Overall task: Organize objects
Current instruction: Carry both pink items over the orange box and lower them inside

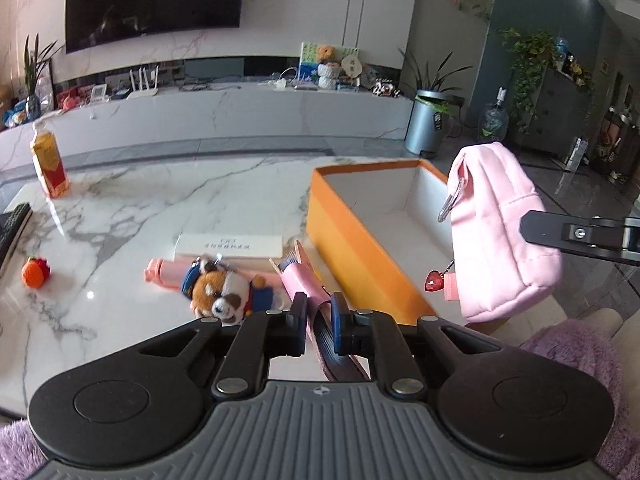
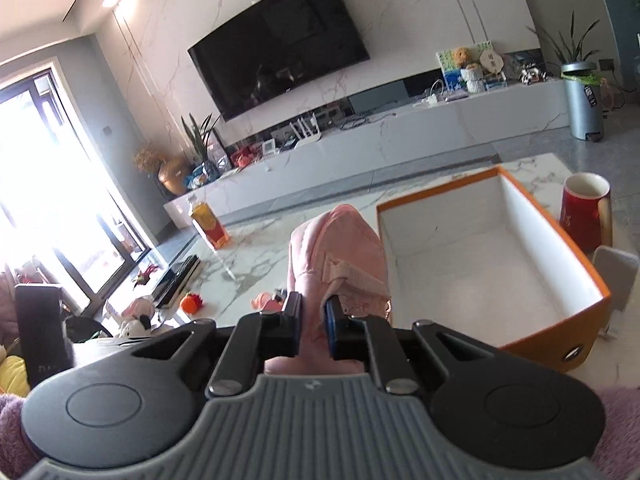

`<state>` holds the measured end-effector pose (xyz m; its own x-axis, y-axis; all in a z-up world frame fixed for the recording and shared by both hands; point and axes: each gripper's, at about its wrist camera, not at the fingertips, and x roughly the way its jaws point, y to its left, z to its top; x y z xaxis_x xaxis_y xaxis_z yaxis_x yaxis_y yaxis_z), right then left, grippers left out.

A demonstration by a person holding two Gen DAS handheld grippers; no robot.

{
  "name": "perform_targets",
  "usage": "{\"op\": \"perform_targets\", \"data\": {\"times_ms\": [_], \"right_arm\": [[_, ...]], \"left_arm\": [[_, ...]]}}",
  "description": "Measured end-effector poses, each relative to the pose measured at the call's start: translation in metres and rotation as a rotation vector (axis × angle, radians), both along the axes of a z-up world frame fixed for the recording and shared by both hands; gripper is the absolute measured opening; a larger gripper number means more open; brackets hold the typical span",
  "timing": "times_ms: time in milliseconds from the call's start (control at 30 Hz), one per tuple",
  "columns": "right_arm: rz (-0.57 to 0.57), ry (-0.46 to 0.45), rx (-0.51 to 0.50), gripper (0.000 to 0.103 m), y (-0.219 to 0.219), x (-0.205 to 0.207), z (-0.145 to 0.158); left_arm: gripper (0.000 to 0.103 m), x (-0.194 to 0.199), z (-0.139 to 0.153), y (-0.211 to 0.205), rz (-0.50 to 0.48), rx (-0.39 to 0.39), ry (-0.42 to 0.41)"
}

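box (image 2: 516, 216) empty; both tongs clamped: right gripper (image 2: 314, 322) on pouch (image 2: 340, 248), left gripper (image 1: 318, 320) on comb (image 1: 298, 276); plush (image 1: 224, 292) left at 9 o'clock.

Left wrist view: camera sits directly behind the left gripper (image 1: 319, 312), looking forward and somewhat downward across the marble worktop (image 1: 160, 200) towards the wall-mounted television (image 1: 154, 0). The gripper's housing fills the lower third of the view.

Right wrist view: camera sits behind the right gripper (image 2: 313, 312), aimed less steeply, with the view tilted; the television (image 2: 280, 40) leans to one side and a bright window (image 2: 40, 184) appears at left.

Shared ground: both views take in the orange box (image 1: 348, 236) (image 2: 560, 344), the pink pouch (image 1: 500, 240) (image 2: 340, 248), the worktop (image 2: 256, 248), the juice bottle (image 1: 48, 164) (image 2: 208, 224) and the grey bin (image 1: 426, 124) (image 2: 582, 100). The box lies close to both cameras.
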<state>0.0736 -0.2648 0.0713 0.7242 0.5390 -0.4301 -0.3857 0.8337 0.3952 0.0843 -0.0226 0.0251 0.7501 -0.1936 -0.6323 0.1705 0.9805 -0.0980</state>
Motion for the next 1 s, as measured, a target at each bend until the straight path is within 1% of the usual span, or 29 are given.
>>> {"op": "perform_targets", "data": {"times_ms": [67, 167, 233, 300, 433, 567, 700, 800, 900, 1000], "right_arm": [[-0.032, -0.005, 0.004, 0.013, -0.013, 0.008, 0.003], [-0.069, 0.03, 0.045, 0.013, -0.035, 0.025, -0.001], [-0.097, 0.047, 0.055, 0.013, -0.047, 0.035, -0.006], [-0.118, 0.059, 0.062, 0.013, -0.054, 0.044, -0.012], [-0.134, 0.118, 0.082, 0.013, -0.066, 0.064, -0.031], [-0.116, 0.19, 0.087, 0.013, -0.067, 0.084, -0.055], [-0.074, 0.255, 0.107, 0.013, -0.059, 0.097, -0.075], [-0.034, 0.311, 0.124, 0.012, -0.047, 0.103, -0.089], [-0.008, 0.338, 0.143, 0.012, -0.035, 0.101, -0.099], [0.03, 0.399, 0.204, 0.012, -0.026, 0.101, -0.11]], "left_arm": [[0.014, 0.005, 0.011, -0.012, -0.034, -0.004, -0.037], [0.014, 0.017, 0.024, -0.037, -0.099, -0.003, -0.09], [0.014, 0.028, 0.025, -0.056, -0.146, 0.011, -0.115], [0.013, 0.041, 0.021, -0.074, -0.18, 0.027, -0.12], [0.013, 0.066, 0.001, -0.104, -0.229, 0.057, -0.085], [0.013, 0.082, -0.026, -0.12, -0.25, 0.08, -0.017], [0.012, 0.082, -0.039, -0.118, -0.246, 0.115, 0.029], [0.01, 0.077, -0.043, -0.112, -0.229, 0.158, 0.047], [0.01, 0.073, -0.045, -0.106, -0.219, 0.183, 0.068], [0.006, 0.069, -0.049, -0.098, -0.209, 0.225, 0.083]]}}
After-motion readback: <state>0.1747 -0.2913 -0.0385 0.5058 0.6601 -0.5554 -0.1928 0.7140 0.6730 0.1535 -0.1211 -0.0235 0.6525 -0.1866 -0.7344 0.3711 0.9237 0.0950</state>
